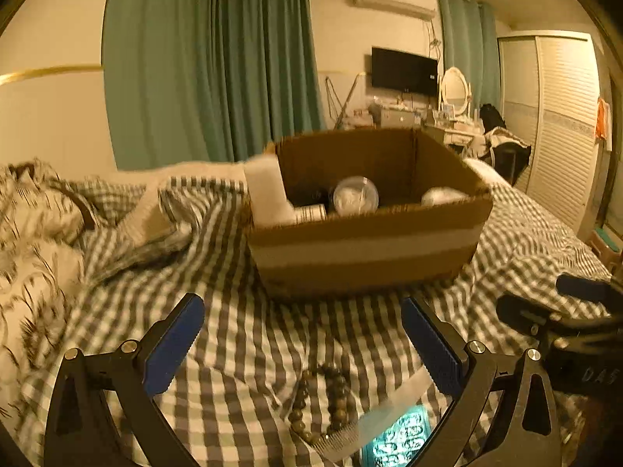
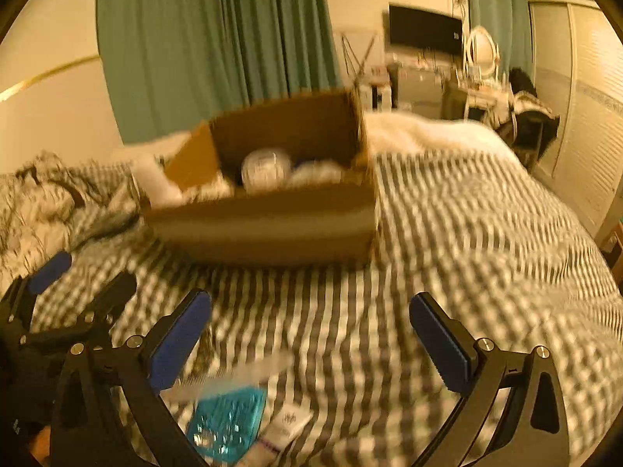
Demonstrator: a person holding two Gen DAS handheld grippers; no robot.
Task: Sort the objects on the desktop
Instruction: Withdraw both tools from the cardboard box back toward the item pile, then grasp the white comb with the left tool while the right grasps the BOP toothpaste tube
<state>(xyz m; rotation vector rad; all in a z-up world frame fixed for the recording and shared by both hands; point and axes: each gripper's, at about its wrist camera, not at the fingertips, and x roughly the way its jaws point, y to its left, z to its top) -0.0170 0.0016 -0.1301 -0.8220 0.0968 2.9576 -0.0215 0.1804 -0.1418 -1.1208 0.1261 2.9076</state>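
A brown cardboard box (image 1: 366, 241) (image 2: 272, 214) stands on the checked bedspread, holding a round clear-lidded container (image 1: 355, 196) (image 2: 266, 171) and several white items. Nearer to me lie a string of brown beads (image 1: 323, 401), a white comb (image 1: 373, 416) (image 2: 233, 373), a teal patterned packet (image 1: 401, 436) (image 2: 229, 420) and a small white sachet (image 2: 284, 424). My left gripper (image 1: 303, 346) (image 2: 83, 280) hangs open above the beads and comb, holding nothing. My right gripper (image 2: 311, 342) (image 1: 545, 297) is open just right of it, over the packet and bare bedspread, also holding nothing.
A crumpled patterned quilt (image 1: 35, 233) is heaped at the left of the bed. A white blanket (image 2: 428, 132) lies behind the box. Green curtains, a dressing table (image 1: 455, 124) and a louvred wardrobe (image 1: 560, 124) stand beyond the bed. Open bedspread (image 2: 486, 233) stretches right of the box.
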